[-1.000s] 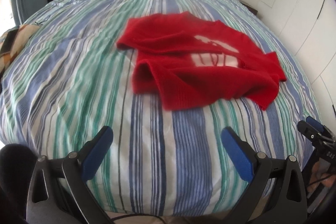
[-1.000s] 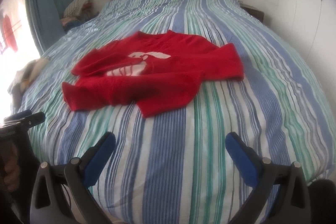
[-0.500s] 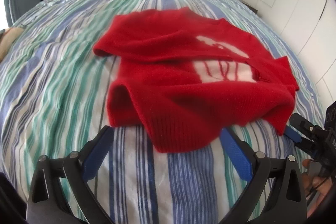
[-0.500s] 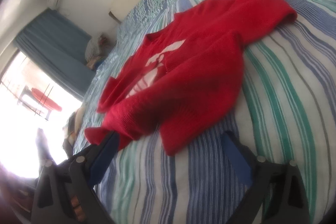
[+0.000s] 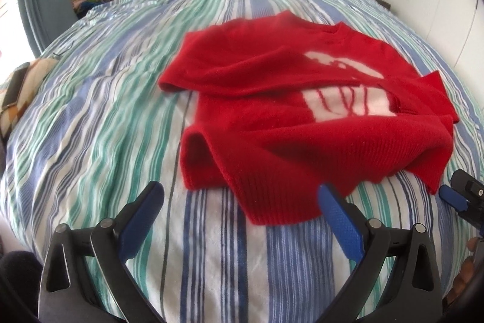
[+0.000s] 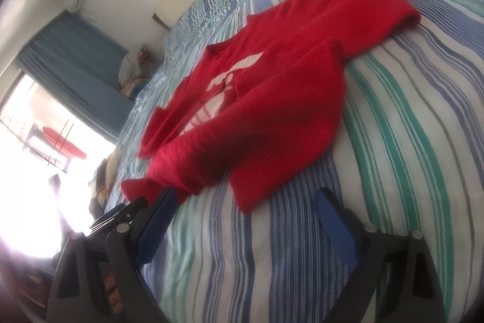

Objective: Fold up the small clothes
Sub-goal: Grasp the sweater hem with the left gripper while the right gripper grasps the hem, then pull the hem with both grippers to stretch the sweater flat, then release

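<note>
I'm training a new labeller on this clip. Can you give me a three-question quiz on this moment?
1. True or false: the red sweater lies crumpled on the striped bedspread.
2. Is anything between the left claw's fingers?
3. What colour is the sweater's chest motif: A white, B yellow, C black?

Key: 1 true; 2 only the sweater's near hem reaches in beside one finger, ungripped; 3 A.
</note>
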Tool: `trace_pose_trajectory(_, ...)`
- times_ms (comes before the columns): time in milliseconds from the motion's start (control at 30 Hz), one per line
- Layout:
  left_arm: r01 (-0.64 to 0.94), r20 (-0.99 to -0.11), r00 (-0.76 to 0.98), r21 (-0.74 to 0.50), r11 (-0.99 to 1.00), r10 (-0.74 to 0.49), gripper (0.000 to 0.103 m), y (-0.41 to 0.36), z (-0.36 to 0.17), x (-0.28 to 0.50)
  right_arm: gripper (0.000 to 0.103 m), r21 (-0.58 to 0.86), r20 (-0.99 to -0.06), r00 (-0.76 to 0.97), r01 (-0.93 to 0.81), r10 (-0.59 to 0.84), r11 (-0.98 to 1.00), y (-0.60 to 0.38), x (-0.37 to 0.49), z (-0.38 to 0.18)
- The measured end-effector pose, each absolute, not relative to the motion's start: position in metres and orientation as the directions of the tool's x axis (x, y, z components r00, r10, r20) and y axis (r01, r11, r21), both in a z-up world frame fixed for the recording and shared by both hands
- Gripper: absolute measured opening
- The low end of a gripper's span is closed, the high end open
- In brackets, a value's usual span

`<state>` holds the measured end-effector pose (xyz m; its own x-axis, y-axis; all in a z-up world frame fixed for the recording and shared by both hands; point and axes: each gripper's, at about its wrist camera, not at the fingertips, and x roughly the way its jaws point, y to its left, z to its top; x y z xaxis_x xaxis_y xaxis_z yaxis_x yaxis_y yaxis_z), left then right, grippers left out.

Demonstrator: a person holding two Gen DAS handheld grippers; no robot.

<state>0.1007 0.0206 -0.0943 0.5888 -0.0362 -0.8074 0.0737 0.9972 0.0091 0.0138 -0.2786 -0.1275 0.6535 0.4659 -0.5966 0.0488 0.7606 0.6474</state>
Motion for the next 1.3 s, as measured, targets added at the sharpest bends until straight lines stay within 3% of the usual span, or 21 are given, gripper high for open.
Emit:
trace_pose_trajectory(233,0.105,-0.783,0.57,-0.232,0.967,-0.25,0.1,0.037,-0.096,0.104,0.09,0.717,-0.565,0.605,0.022,0.561,0.697,-0.269,0.008,-0.132)
trace_pose_trajectory(267,0.109,-0.781,0.569,-0.24,0.965,-0.259,0.092,0.035,-0.097,0.106,0.087,0.721,-0.564,0.607,0.032,0.559,0.692,-0.269,0.011,-0.135)
trace_pose_trajectory(300,0.116,-0.782,0.562,-0.248,0.962,-0.269,0.076,0.033,-0.099,0.108,0.079,0.726,-0.559,0.618,0.042,0.553,0.686,-0.272,0.016,-0.137)
trace_pose_trajectory(333,0.124,-0.788,0.545,-0.262,0.957,-0.286,0.068,0.031,-0.101,0.111,0.075,0.736,-0.548,0.634,0.055,0.545,0.675,-0.276,0.021,-0.139)
trace_pose_trajectory(433,0.15,-0.792,0.498,-0.322,0.935,-0.353,0.022,0.027,-0.105,0.115,0.051,0.787,-0.514,0.643,0.091,0.567,0.61,-0.287,0.039,-0.15)
trace_pose_trajectory(467,0.156,-0.796,0.48,-0.337,0.929,-0.369,0.008,0.027,-0.105,0.115,0.027,0.795,-0.511,0.638,0.097,0.576,0.598,-0.289,0.044,-0.153)
trace_pose_trajectory(500,0.159,-0.793,0.47,-0.357,0.92,-0.389,0.008,0.03,-0.103,0.113,0.007,0.798,-0.517,0.624,0.104,0.586,0.594,-0.29,0.048,-0.156)
trace_pose_trajectory(633,0.201,-0.772,0.416,-0.438,0.877,-0.481,0.007,0.058,-0.081,0.091,0.007,0.805,-0.501,0.597,0.056,0.626,0.59,-0.305,0.03,-0.136)
trace_pose_trajectory(767,0.267,-0.793,0.334,-0.439,0.858,-0.51,0.007,0.072,-0.068,0.065,0.007,0.806,-0.499,0.543,0.006,0.675,0.591,-0.326,-0.011,-0.1)
trace_pose_trajectory(967,0.289,-0.88,0.236,-0.341,0.894,-0.412,0.01,0.053,-0.1,0.047,0.007,0.685,-0.677,0.406,0.043,0.614,0.727,-0.317,-0.035,-0.114)
trace_pose_trajectory(1033,0.279,-0.876,0.241,-0.351,0.894,-0.419,0.019,0.054,-0.102,0.039,0.007,0.669,-0.706,0.38,0.079,0.598,0.739,-0.314,-0.041,-0.128)
trace_pose_trajectory(1100,0.267,-0.862,0.272,-0.359,0.894,-0.428,0.051,0.061,-0.1,0.033,0.007,0.685,-0.691,0.393,0.086,0.607,0.723,-0.317,-0.048,-0.131)
trace_pose_trajectory(1167,0.23,-0.834,0.32,-0.392,0.891,-0.45,0.067,0.074,-0.099,0.035,0.008,0.69,-0.681,0.422,0.095,0.599,0.717,-0.321,-0.052,-0.131)
trace_pose_trajectory(1300,0.12,-0.778,0.363,-0.507,0.854,-0.513,0.068,0.1,-0.105,0.05,0.013,0.698,-0.681,0.442,0.149,0.585,0.7,-0.327,-0.045,-0.142)
